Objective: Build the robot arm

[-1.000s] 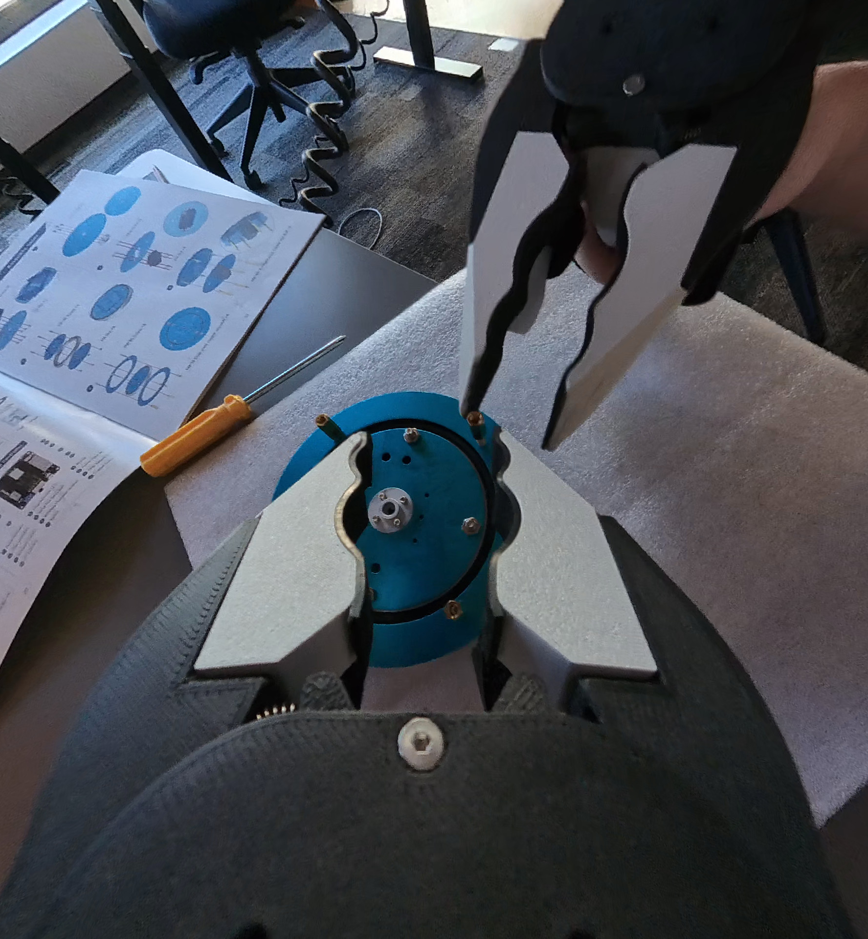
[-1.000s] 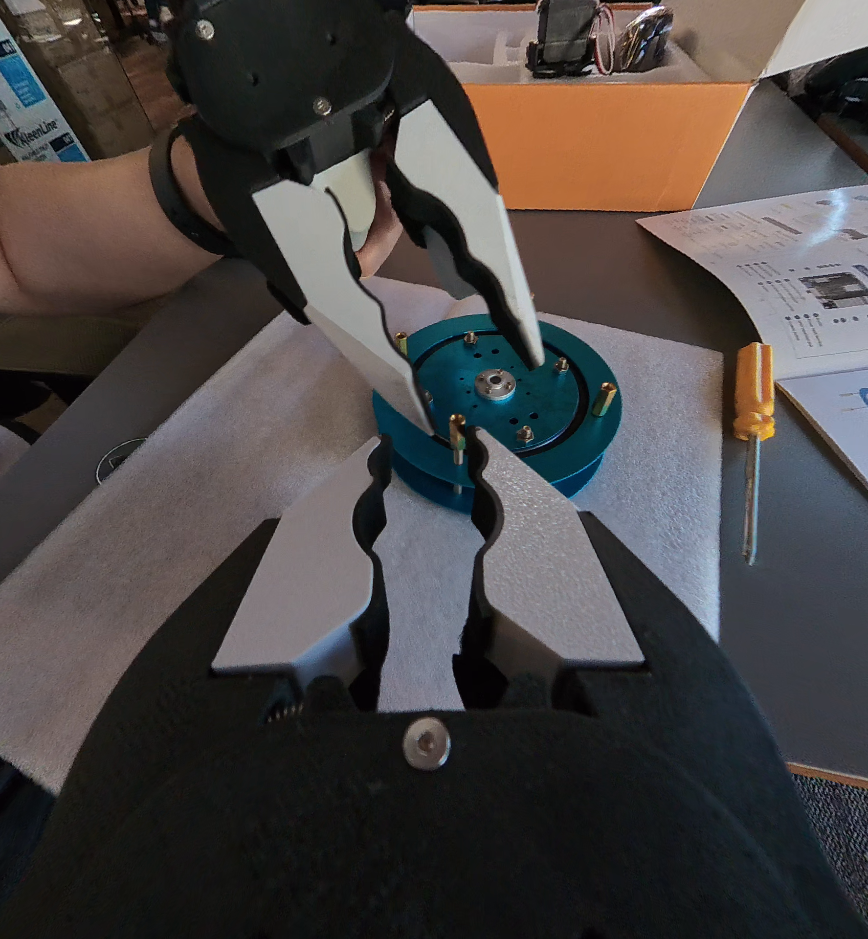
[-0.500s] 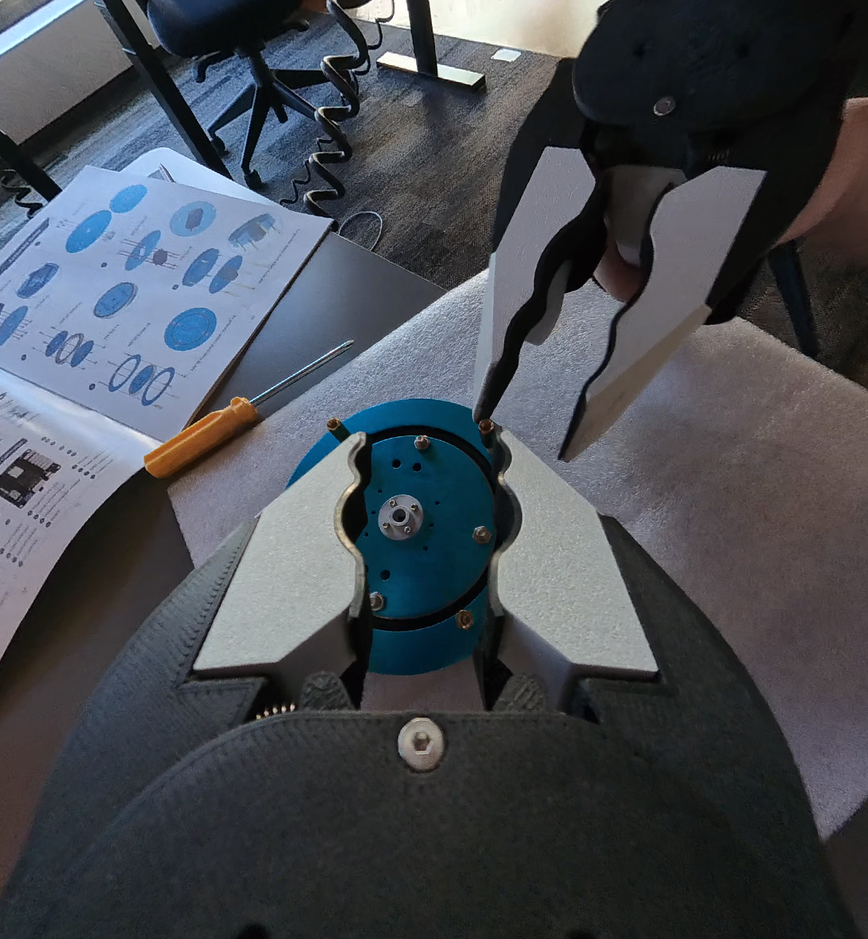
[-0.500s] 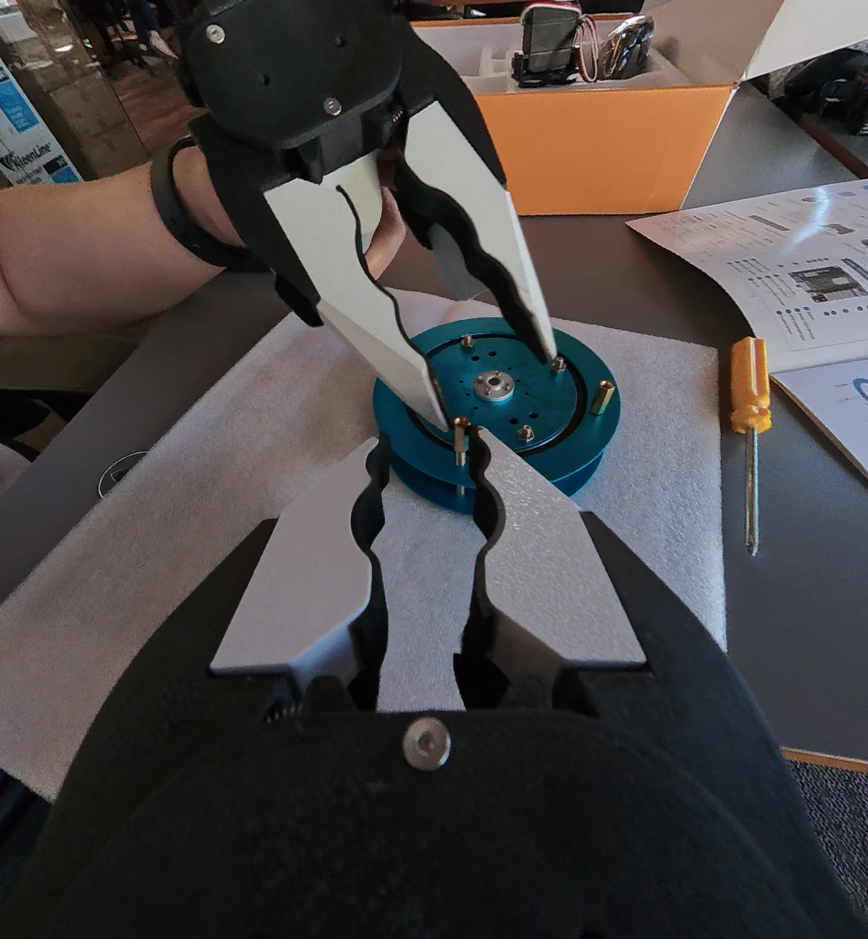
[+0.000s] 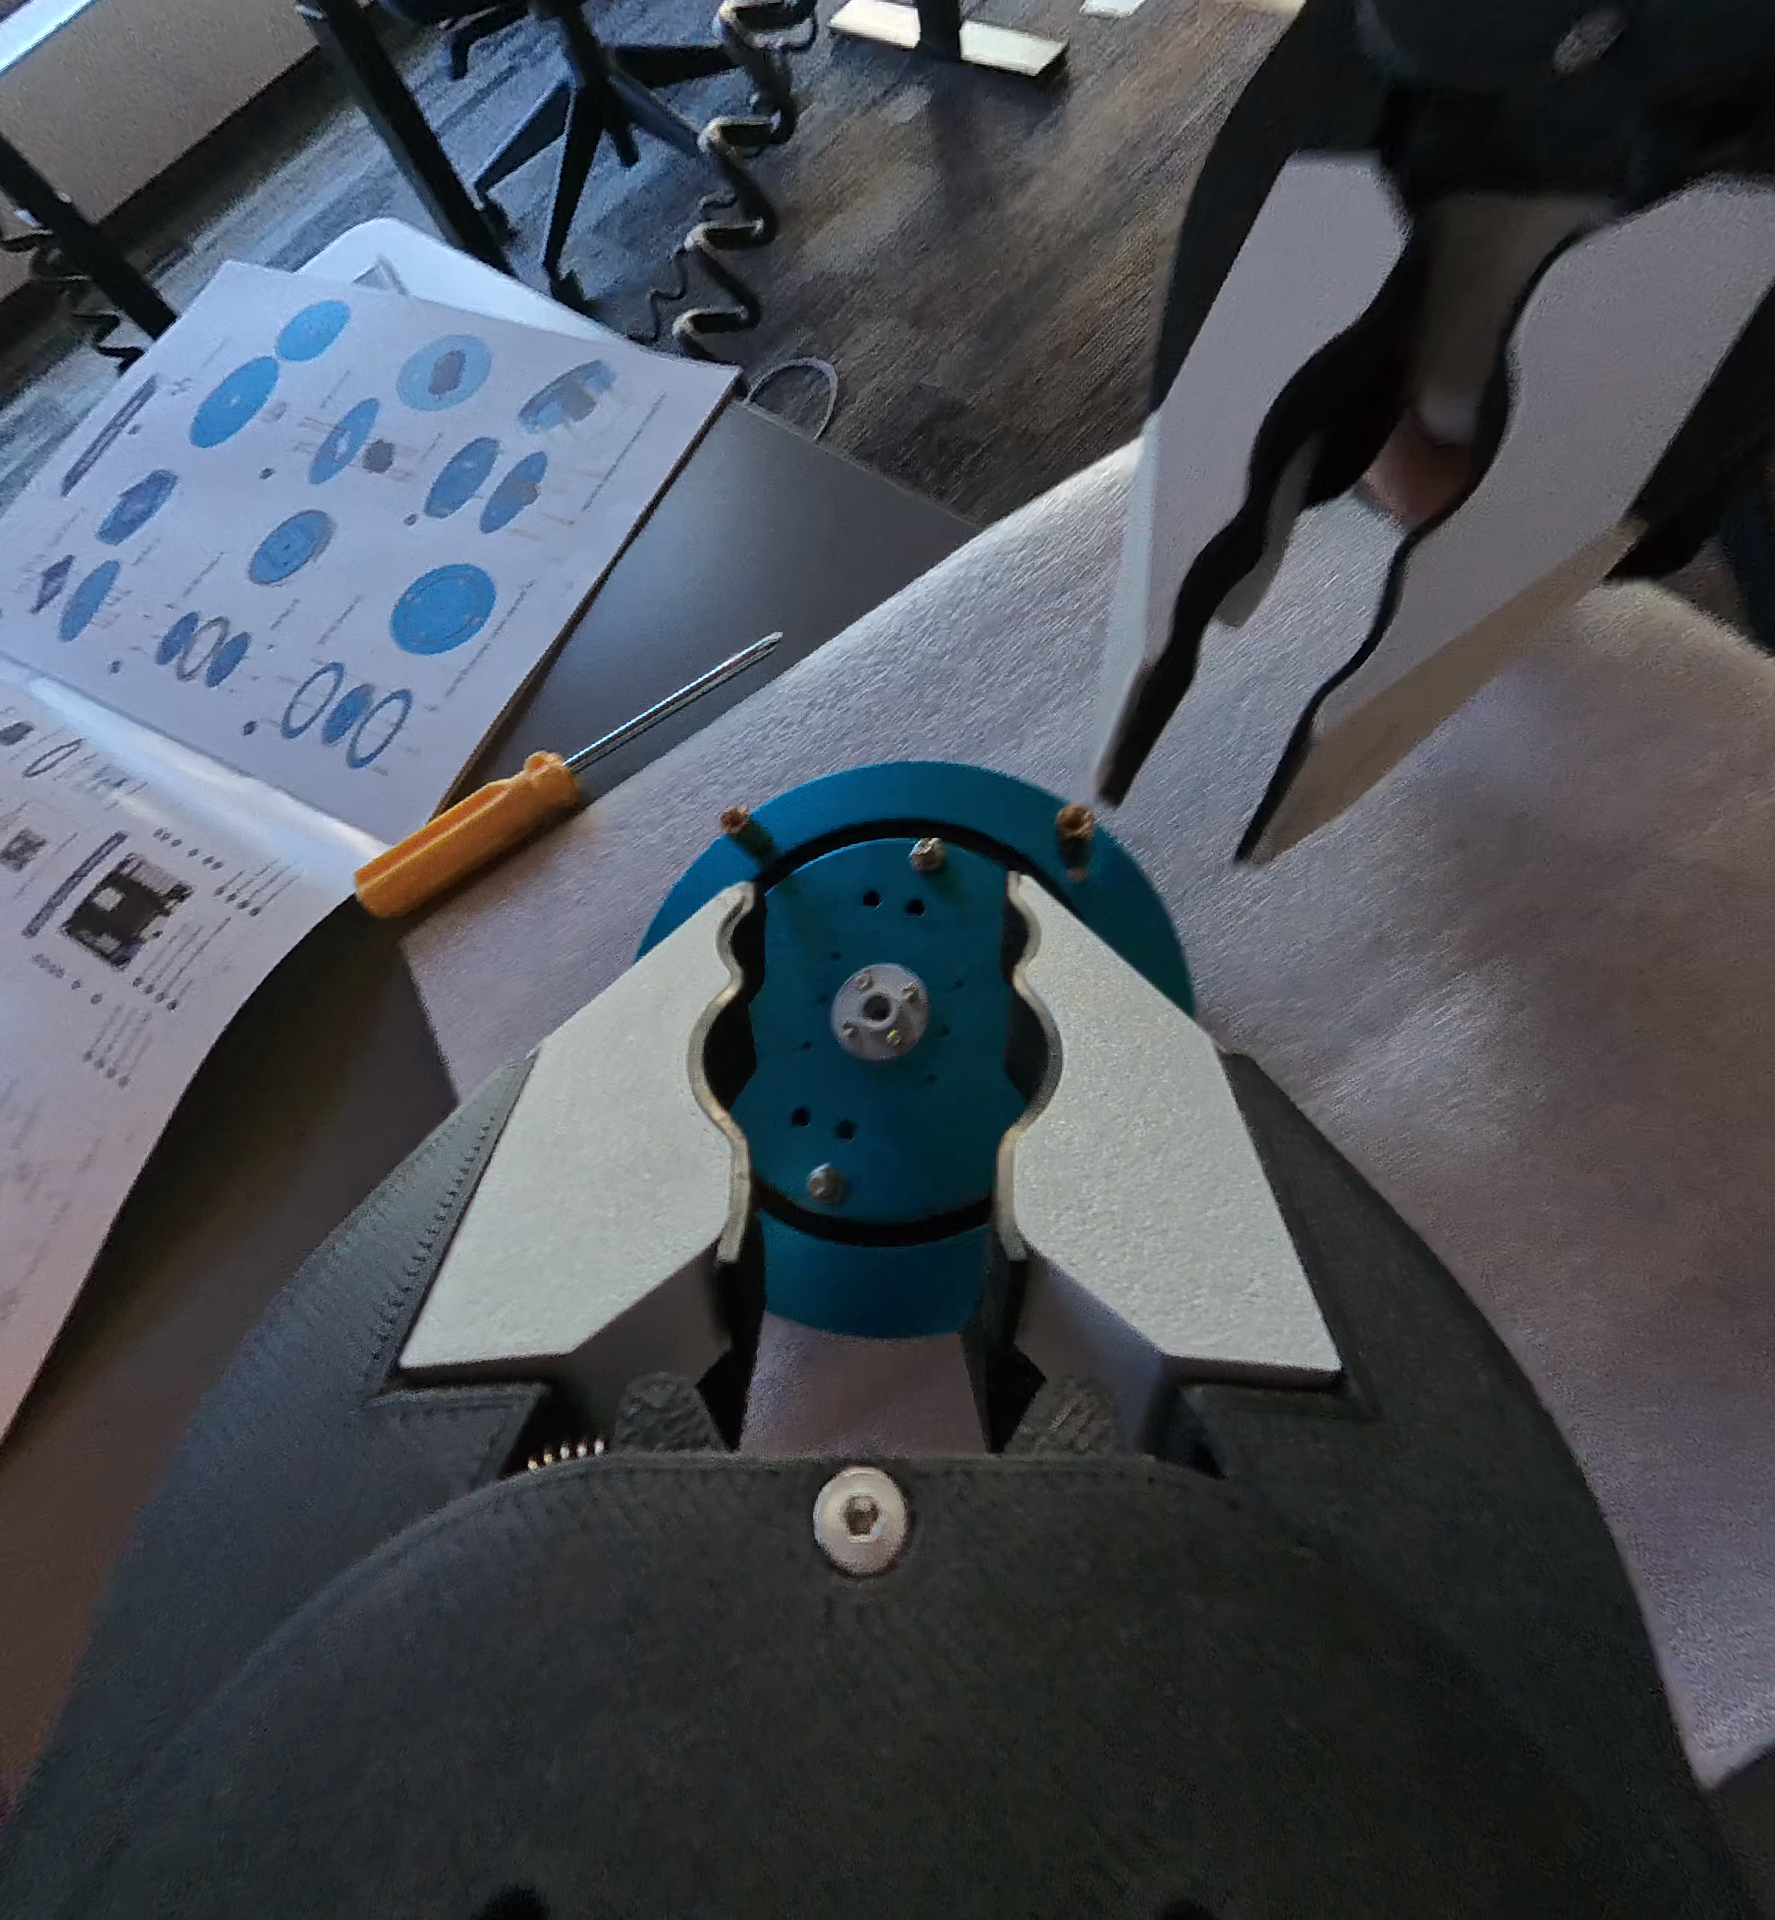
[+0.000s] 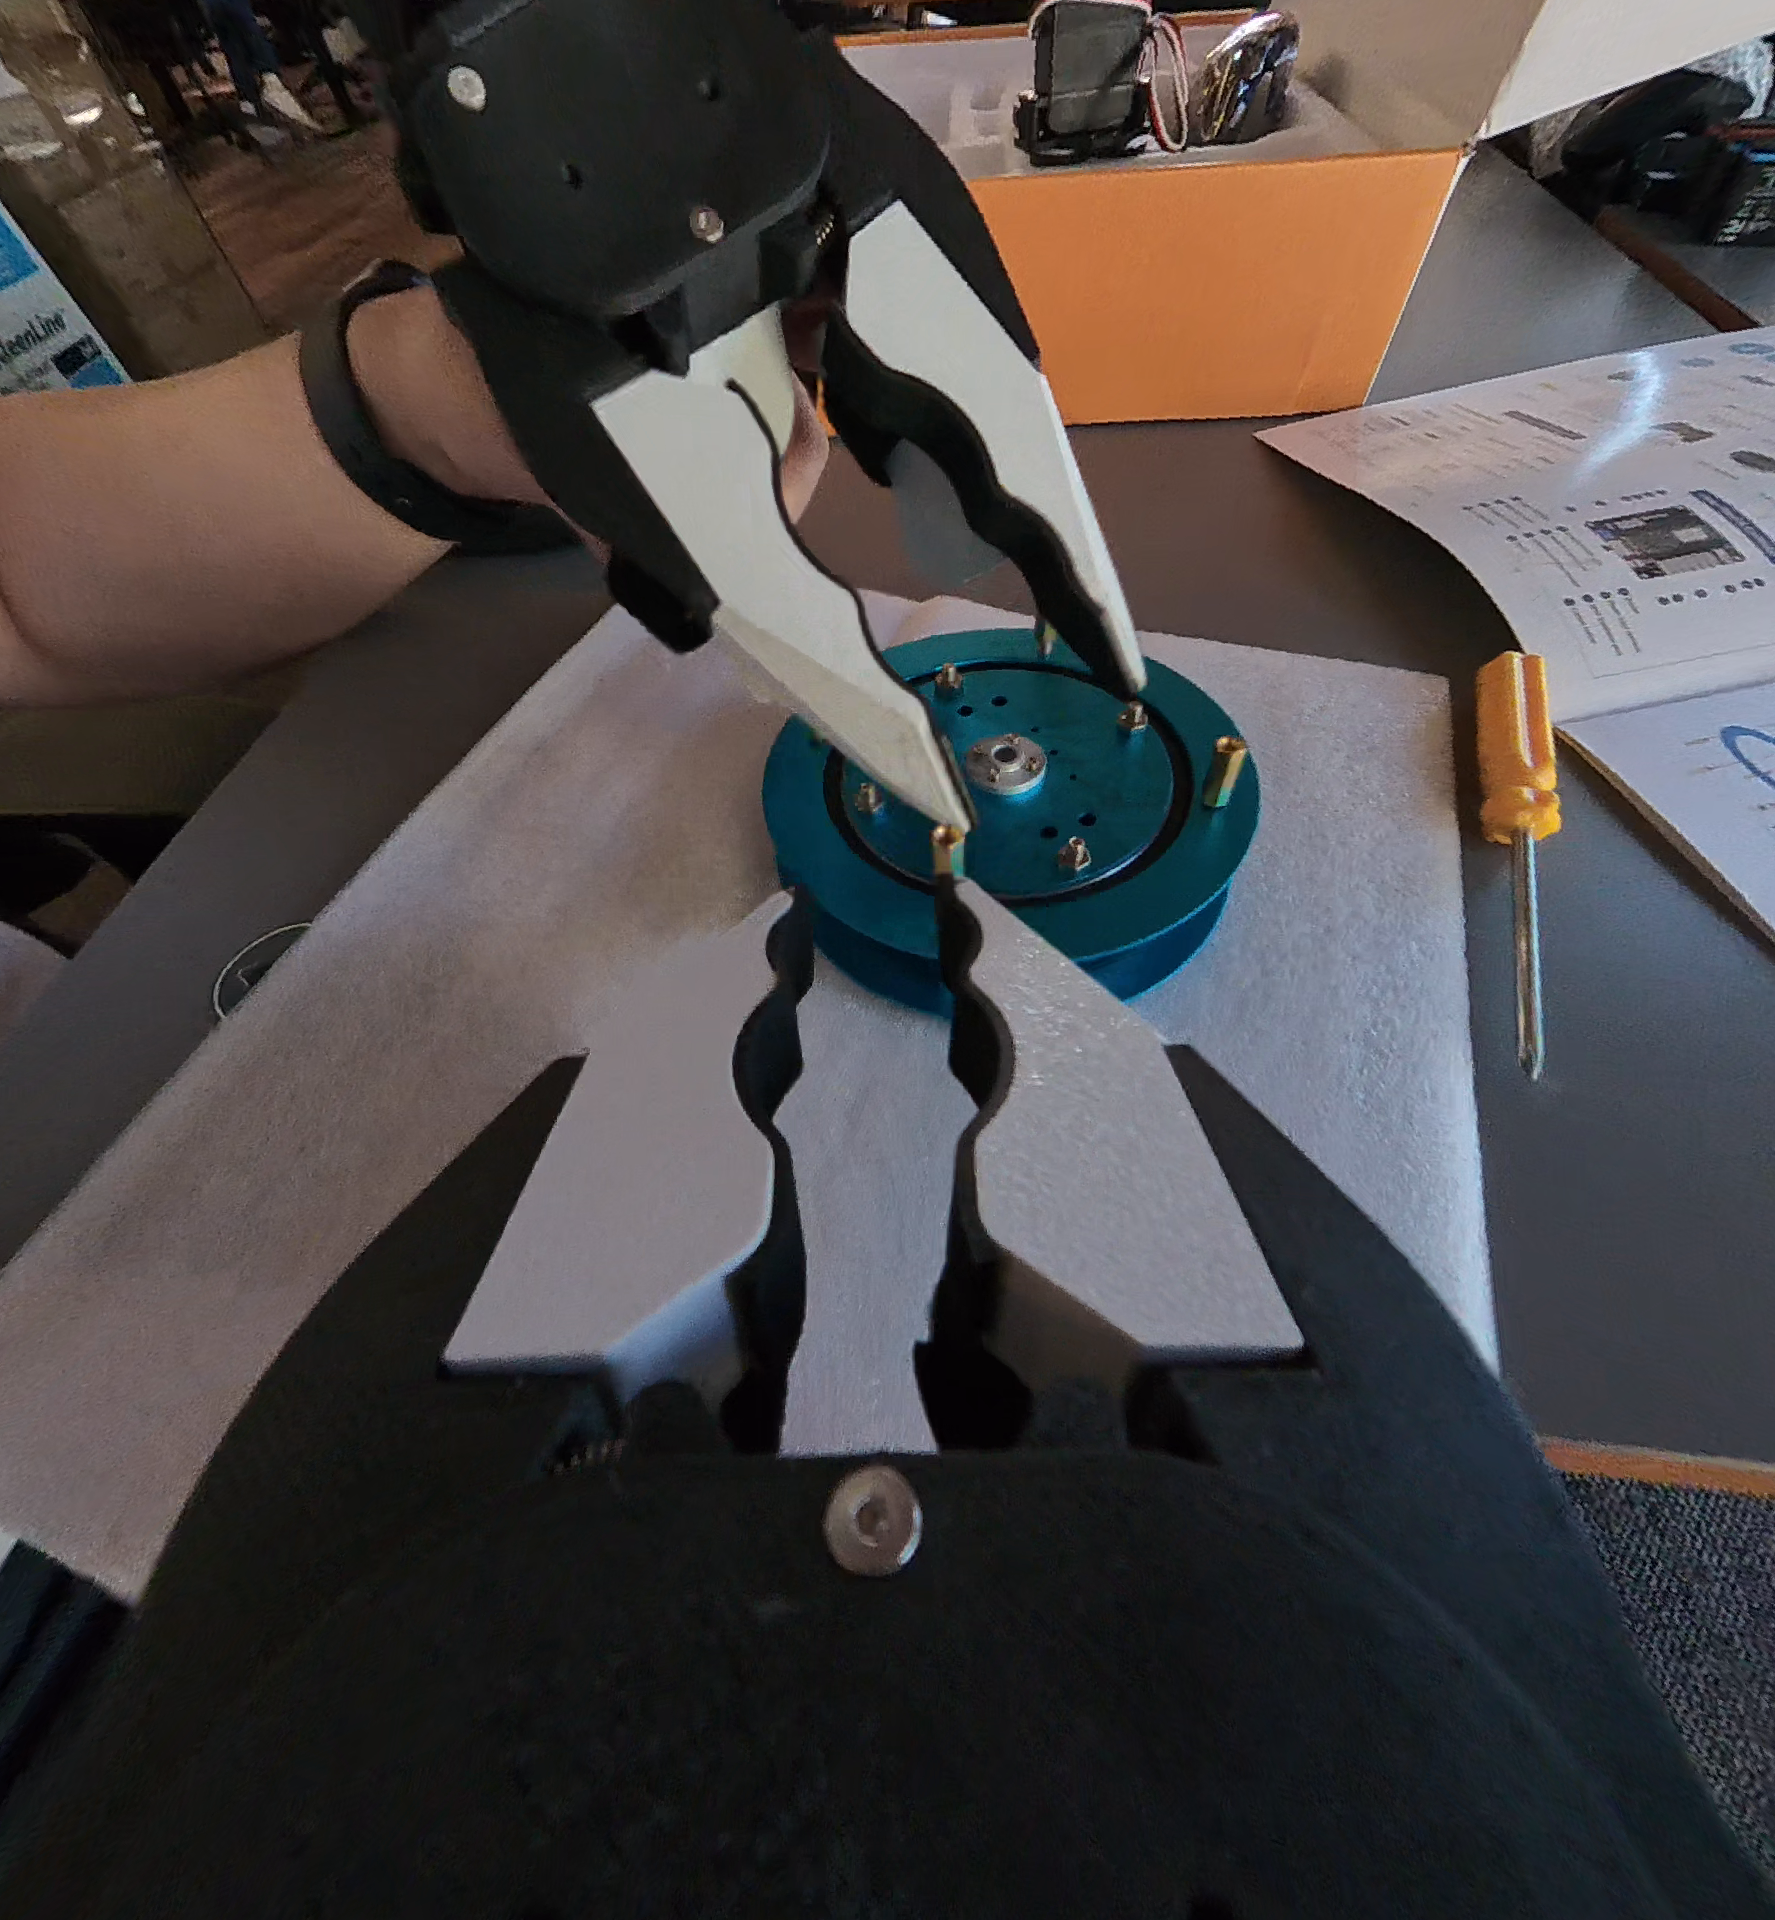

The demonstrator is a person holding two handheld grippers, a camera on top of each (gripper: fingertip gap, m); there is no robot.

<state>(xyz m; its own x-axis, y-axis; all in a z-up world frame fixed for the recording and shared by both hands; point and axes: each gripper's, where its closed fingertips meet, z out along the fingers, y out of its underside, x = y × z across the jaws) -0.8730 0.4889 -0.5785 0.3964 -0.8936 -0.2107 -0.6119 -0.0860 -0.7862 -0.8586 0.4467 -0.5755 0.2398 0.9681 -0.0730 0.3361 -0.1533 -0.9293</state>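
Observation:
A blue metal wheel (image 5: 862, 1101) with a silver hub (image 5: 878, 1013) and brass standoffs lies flat on a white foam sheet (image 5: 1485, 1039). My left gripper (image 5: 878, 888) is open, its two fingers spread over the wheel's inner plate, holding nothing. In the right wrist view it (image 6: 1041, 753) comes down from above, one tip at a brass standoff (image 6: 945, 847) on the near rim. My right gripper (image 6: 872, 894) is open and empty, its tips just at the near edge of the wheel (image 6: 1070, 821). In the left wrist view it (image 5: 1184, 821) hangs beside the wheel's far right rim.
An orange-handled screwdriver (image 6: 1517, 748) lies on the dark table beside the foam. An open printed manual (image 6: 1641, 520) is beyond it. An orange cardboard box (image 6: 1205, 270) with parts stands at the back. A person's forearm (image 6: 187, 540) reaches in. Office chairs (image 5: 571, 104) stand past the table edge. My right tips are about 15 cm from the orange-handled screwdriver (image 6: 1517, 748), my left tips only 12 cm. My left wrist view (image 5: 485, 809) looks at it from another angle.
My left gripper has shifted across the wheel, so the hub now sits between its fingers. My right gripper's tip has drawn slightly away from the standoff it was touching. The wheel has not moved.

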